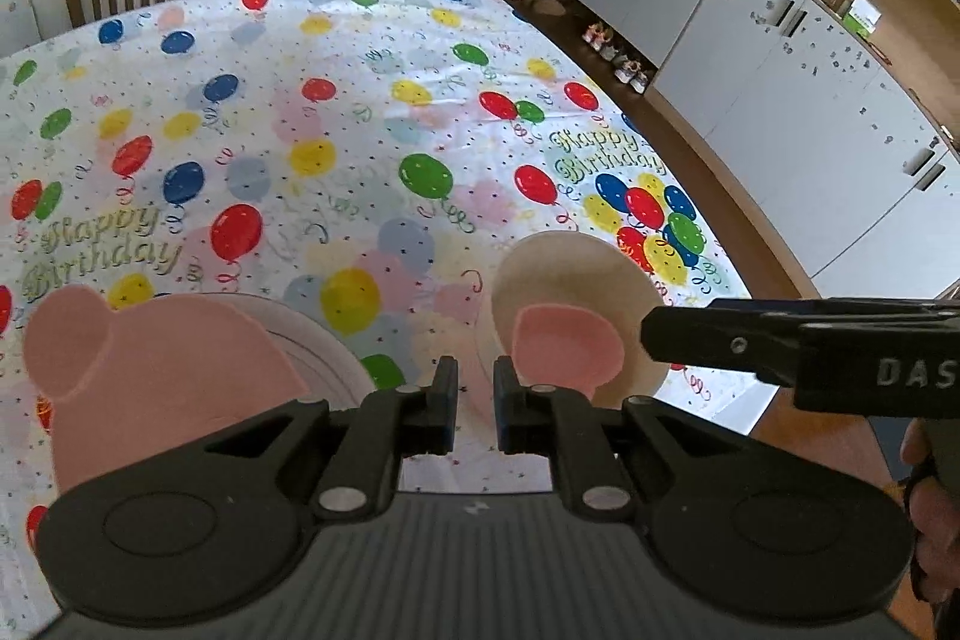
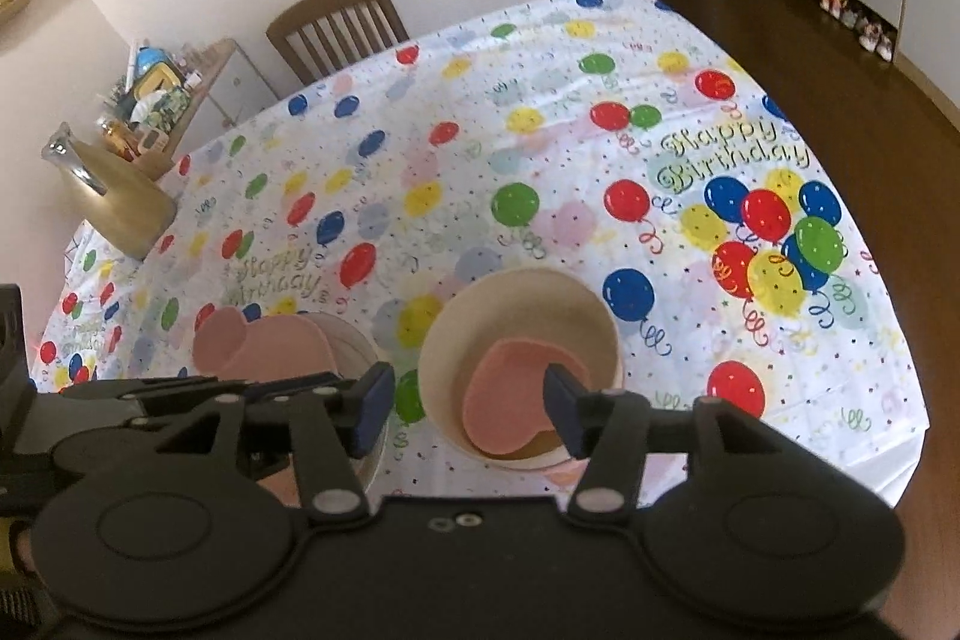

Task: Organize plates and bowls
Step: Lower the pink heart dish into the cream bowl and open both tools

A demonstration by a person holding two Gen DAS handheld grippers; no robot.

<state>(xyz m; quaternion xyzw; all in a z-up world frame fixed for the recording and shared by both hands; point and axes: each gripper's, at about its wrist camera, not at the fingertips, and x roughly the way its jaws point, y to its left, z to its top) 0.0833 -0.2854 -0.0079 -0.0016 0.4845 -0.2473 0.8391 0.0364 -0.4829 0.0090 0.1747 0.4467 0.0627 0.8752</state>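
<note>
Balloons in red, blue, yellow and green cover the thin printed cloth on the desk [image 2: 540, 58], and on it we find two groups of tableware near the desk's near edge. Toward the near right corner sits a round, matte cream bowl [image 2: 474, 328] with a smooth pink plate [image 2: 510, 406] of rounded, lobed outline lying inside it. Farther along the near edge toward the left is a second, larger pink plate [image 1: 168, 352] with an ear-like lobe, resting on a pale round dish [image 1: 324, 346] whose rim alone shows. Our left gripper [image 1: 474, 388] has its jaws nearly together with nothing between them. Our right gripper [image 2: 465, 403] has its jaws wide apart above the cream bowl, gripping nothing; one fingertip overlaps the pink plate in the right wrist view, and we cannot tell whether it touches. Both plates are partly hidden behind the gripper bodies.
</note>
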